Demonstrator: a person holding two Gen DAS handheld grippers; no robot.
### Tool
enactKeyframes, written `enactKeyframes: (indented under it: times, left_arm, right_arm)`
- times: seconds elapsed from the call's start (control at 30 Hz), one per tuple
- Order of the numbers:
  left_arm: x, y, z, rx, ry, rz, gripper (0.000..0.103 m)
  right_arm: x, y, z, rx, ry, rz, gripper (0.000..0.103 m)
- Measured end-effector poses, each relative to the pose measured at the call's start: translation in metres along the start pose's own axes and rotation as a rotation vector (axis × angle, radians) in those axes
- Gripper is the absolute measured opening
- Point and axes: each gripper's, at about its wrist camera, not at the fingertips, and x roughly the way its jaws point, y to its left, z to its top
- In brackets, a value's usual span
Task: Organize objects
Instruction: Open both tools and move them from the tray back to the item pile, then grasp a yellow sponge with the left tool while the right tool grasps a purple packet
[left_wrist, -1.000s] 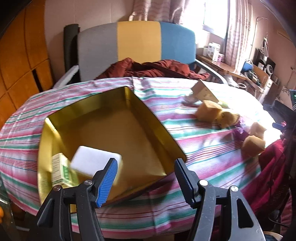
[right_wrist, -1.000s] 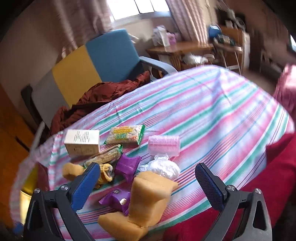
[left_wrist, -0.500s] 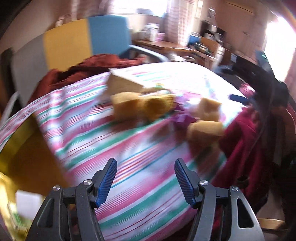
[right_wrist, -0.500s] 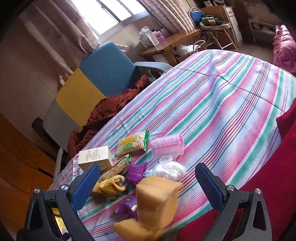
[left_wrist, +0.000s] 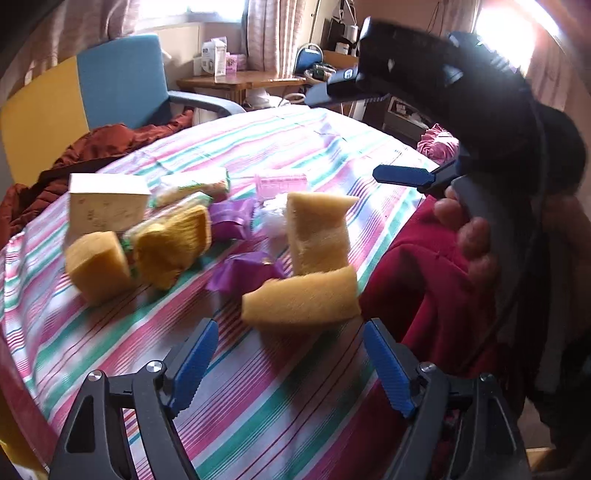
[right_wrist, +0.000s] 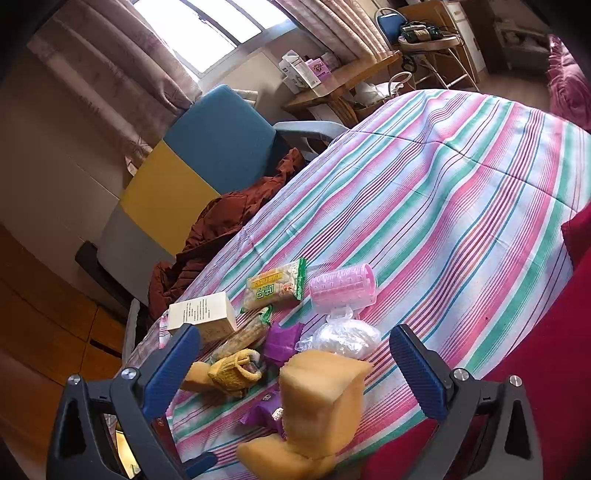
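My left gripper (left_wrist: 286, 356) is open and empty, just short of a flat yellow sponge (left_wrist: 301, 301) at the table's near edge. An upright yellow sponge (left_wrist: 317, 232) stands behind it. A third sponge (left_wrist: 98, 267), a yellow knitted item (left_wrist: 173, 245), purple wrappers (left_wrist: 245, 269), a white box (left_wrist: 107, 205), snack packets (left_wrist: 192, 184) and a pink roller (left_wrist: 282, 182) lie further back. My right gripper (right_wrist: 295, 363) is open and empty above the upright sponge (right_wrist: 321, 398); it also shows in the left wrist view (left_wrist: 369, 125).
The table has a striped cloth (right_wrist: 443, 192). A red garment (left_wrist: 428, 280) hangs at its right edge. A multicoloured chair (right_wrist: 207, 162) with a brown jacket (right_wrist: 221, 225) stands behind. A clear plastic bag (right_wrist: 341, 338) lies by the roller (right_wrist: 341, 286).
My left gripper dropped a white block into the gold tray and swung right to the pile of sponges. My right gripper tilted and rose a little.
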Motion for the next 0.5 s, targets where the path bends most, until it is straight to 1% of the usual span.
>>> enactKeyframes:
  times: [0.1, 0.17, 0.27, 0.33, 0.37, 0.43, 0.5]
  left_arm:
    - [0.009, -0.009, 0.005, -0.003, 0.016, -0.017, 0.082]
    - [0.016, -0.014, 0.007, 0.003, 0.016, -0.002, 0.083]
    - [0.026, -0.01, 0.009, -0.025, 0.02, -0.004, 0.082]
    - [0.027, -0.003, 0.007, -0.063, 0.012, -0.036, 0.069]
    - [0.025, 0.001, 0.004, -0.084, 0.005, -0.052, 0.069]
    - [0.02, 0.006, 0.0, -0.093, -0.004, -0.077, 0.066]
    - [0.011, 0.01, -0.007, -0.089, -0.021, -0.077, 0.066]
  right_arm:
    - [0.001, -0.002, 0.0, 0.012, 0.002, 0.005, 0.103]
    - [0.001, -0.003, 0.0, 0.017, 0.003, 0.005, 0.103]
    - [0.002, -0.002, 0.0, 0.011, 0.006, 0.001, 0.103]
    - [0.002, -0.002, 0.0, 0.01, 0.006, -0.001, 0.103]
    - [0.002, -0.002, 0.0, 0.012, 0.005, -0.003, 0.103]
    - [0.002, -0.003, 0.0, 0.016, 0.004, -0.008, 0.103]
    - [0.001, 0.0, 0.0, 0.002, 0.004, 0.003, 0.103]
